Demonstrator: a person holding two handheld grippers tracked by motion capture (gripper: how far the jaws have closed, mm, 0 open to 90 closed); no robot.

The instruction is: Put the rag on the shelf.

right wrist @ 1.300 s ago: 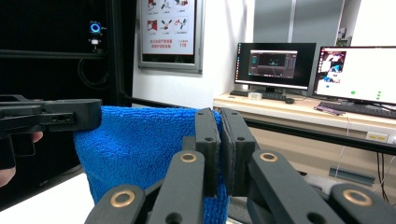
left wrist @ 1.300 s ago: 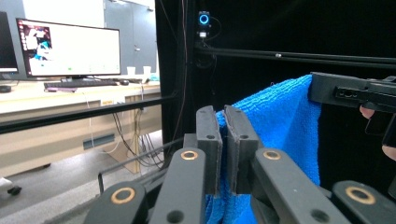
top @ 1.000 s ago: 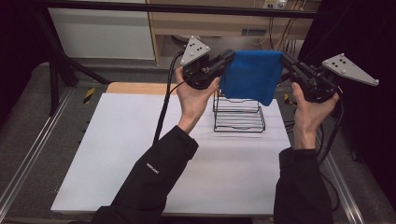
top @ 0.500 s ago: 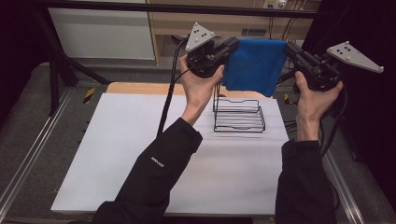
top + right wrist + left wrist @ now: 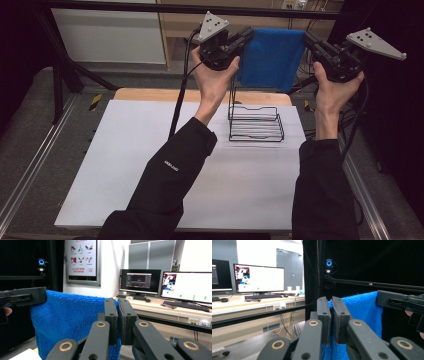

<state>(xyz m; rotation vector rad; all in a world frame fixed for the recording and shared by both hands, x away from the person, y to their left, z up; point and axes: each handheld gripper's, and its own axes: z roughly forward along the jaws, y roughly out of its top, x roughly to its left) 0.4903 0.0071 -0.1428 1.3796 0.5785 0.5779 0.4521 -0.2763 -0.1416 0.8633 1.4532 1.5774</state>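
— Left tool [image 5: 246, 36]: how were its jaws set?
— Pressed together on the upper corner of the blue towel [image 5: 271, 57]. In the left tool view the terry cloth sat pinched between the two black jaws [image 5: 331, 315] and hung down below them.
— And the right tool [image 5: 309, 41]?
— Likewise pinching the towel, at the opposite upper corner. Its own view showed the cloth caught between the jaws [image 5: 118, 316], with the towel spreading away to the other tool's black tip.
— So where was the towel?
— Held up in the air, stretched between the two tools, its top edge roughly level and the rest hanging freely. It was well above the white surface [image 5: 150, 165], over the far edge of it.
— Anything beneath it?
— A black wire rack [image 5: 255, 122] stood on the surface, near its far right corner, below the towel and apart from it. The person's left hand [image 5: 212, 82] partly crossed in front of the rack's tall back.
— Further off?
— Beyond the towel, a desk with lit monitors [image 5: 186, 287] and a keyboard [image 5: 183, 305], and a poster [image 5: 80, 258] on the wall.
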